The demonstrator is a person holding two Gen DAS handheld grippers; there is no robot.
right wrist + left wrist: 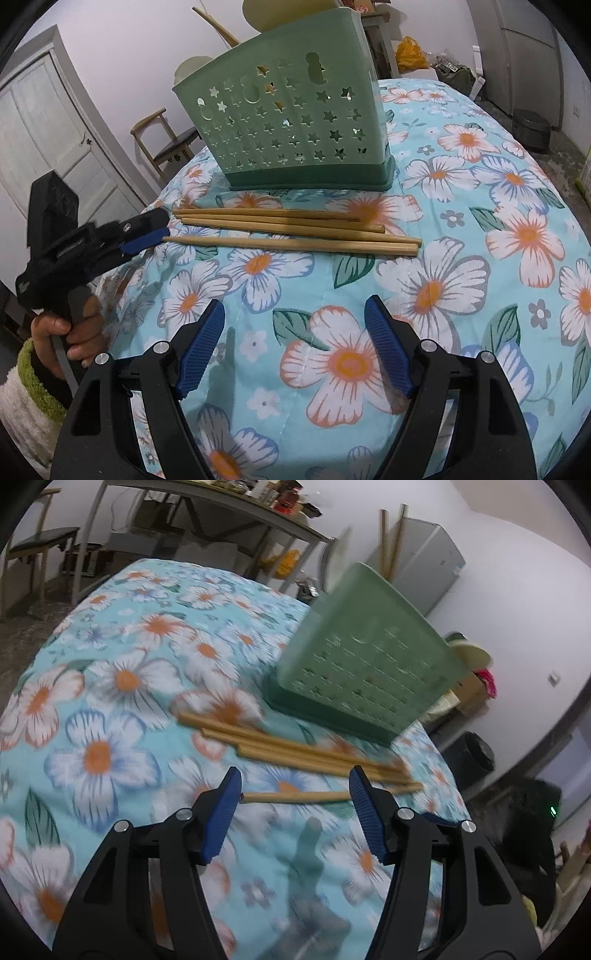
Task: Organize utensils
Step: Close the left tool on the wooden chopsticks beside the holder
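1. Lying side by side on the flower-print cloth (461, 206) that covers the worktop, the wooden chopsticks (295, 225) sit just in front of the green utensil holder (295, 122).
2. The holder stands upright on its darker green base, its wall pierced with star-shaped holes; pale utensils rise out of its top.
3. The left gripper (295, 794) points down at the chopstick nearest it (295, 796). That stick runs crosswise between the blue pads, which stand apart. The view there is blurred, so the far end seems to pass behind the right-hand pad rather than press against it.
4. In the right wrist view the left gripper (147, 232) comes in from the left edge, held by a hand (70, 332) in a green-and-white fuzzy sleeve, its tips near the thin ends of the sticks.
5. The right gripper (295, 321) hovers over bare cloth, well short of the chopsticks, jaws wide and empty.
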